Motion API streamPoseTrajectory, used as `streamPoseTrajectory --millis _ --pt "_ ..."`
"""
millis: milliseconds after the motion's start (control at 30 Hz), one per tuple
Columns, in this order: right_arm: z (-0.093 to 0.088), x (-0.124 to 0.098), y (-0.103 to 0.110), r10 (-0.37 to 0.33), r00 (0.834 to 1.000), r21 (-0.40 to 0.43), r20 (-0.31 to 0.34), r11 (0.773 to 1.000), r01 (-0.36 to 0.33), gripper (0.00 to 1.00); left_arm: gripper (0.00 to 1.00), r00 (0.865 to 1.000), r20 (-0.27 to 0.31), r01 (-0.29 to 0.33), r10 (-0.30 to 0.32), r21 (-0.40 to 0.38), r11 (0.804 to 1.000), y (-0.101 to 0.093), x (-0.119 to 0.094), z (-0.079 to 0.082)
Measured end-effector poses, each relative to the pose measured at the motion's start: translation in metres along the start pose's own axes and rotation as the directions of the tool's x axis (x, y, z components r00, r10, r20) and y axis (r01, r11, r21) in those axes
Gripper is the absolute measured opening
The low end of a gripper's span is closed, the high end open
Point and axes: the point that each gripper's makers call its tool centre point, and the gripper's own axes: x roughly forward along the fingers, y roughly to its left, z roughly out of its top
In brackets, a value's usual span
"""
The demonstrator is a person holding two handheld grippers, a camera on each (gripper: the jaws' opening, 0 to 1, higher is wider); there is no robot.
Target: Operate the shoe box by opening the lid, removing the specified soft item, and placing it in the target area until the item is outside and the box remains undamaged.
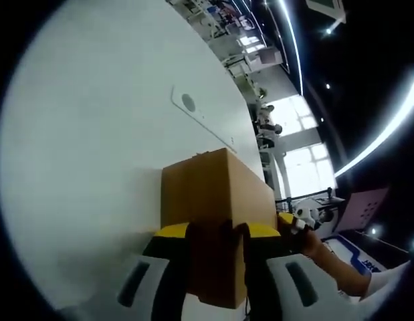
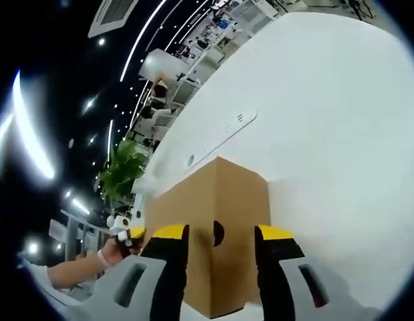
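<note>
- Squarely ahead in the left gripper view: brown cardboard shoe box (image 1: 217, 200), standing on a white table (image 1: 93, 167), lid shut as far as can be seen.
- Left gripper (image 1: 217, 234) straddling one end of the box, yellow-tipped jaws set on either side of a box edge, parted; cannot tell whether pressing on the cardboard or merely beside it.
- Off to the right in that view: the other gripper's yellow tip, carried by a bare forearm and hand (image 1: 314, 244), at the far end of the box.
- Beyond the box on the tabletop: a flat white strip with a round grey spot (image 1: 188, 102), well apart from the box.
- Seen from the right gripper view: same box (image 2: 217, 214), end face with a dark round finger hole (image 2: 218, 233) sitting between the jaws.
- Right gripper (image 2: 220, 241) with jaws apart, flanking that end face; contact with the cardboard not discernible.
- At lower left there: a hand (image 2: 116, 251) with the left gripper's yellow tip, near the opposite end of the box.
- Farther back: green potted plant (image 2: 123, 170) past the table edge, ceiling light strips overhead.
</note>
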Motion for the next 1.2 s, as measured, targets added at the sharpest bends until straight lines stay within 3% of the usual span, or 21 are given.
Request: streamPoseTrajectory --millis 100,200,533,867,1000,1067,1200 --pt "0.001 0.000 -0.003 -0.020 1.000 0.000 0.005 1.000 0.020 0.58 0.30 1.000 -0.001 -0.002 0.002 0.001 1.000 -0.001 0.000 0.000" --pt "0.003 -0.001 -0.006 -0.039 0.999 -0.027 0.022 0.999 0.039 0.66 0.30 1.000 -0.002 -0.002 0.002 0.000 1.000 -0.001 0.000 0.000" --pt "0.004 -0.005 -0.012 -0.065 0.997 -0.023 0.034 0.998 0.065 0.67 0.30 1.000 -0.001 -0.001 0.001 -0.001 1.000 0.000 0.001 0.002" --pt "0.006 -0.012 0.001 -0.098 0.994 -0.158 0.045 0.982 0.104 0.69 0.30 1.000 -0.002 0.004 -0.004 -0.001 1.000 0.000 0.000 0.003" --pt "0.007 -0.018 0.001 -0.132 0.990 -0.230 0.056 0.963 0.142 0.70 0.30 1.000 -0.006 0.007 -0.007 0.000 1.000 0.000 0.000 0.003" --pt "0.007 -0.024 0.002 -0.170 0.984 -0.327 0.061 0.928 0.181 0.71 0.30 1.000 -0.006 0.009 -0.009 0.000 1.000 0.001 0.000 0.003" --pt "0.007 -0.027 0.011 -0.176 0.982 -0.391 0.067 0.901 0.188 0.71 0.30 1.000 -0.006 0.011 -0.011 -0.001 1.000 0.001 0.000 0.003"
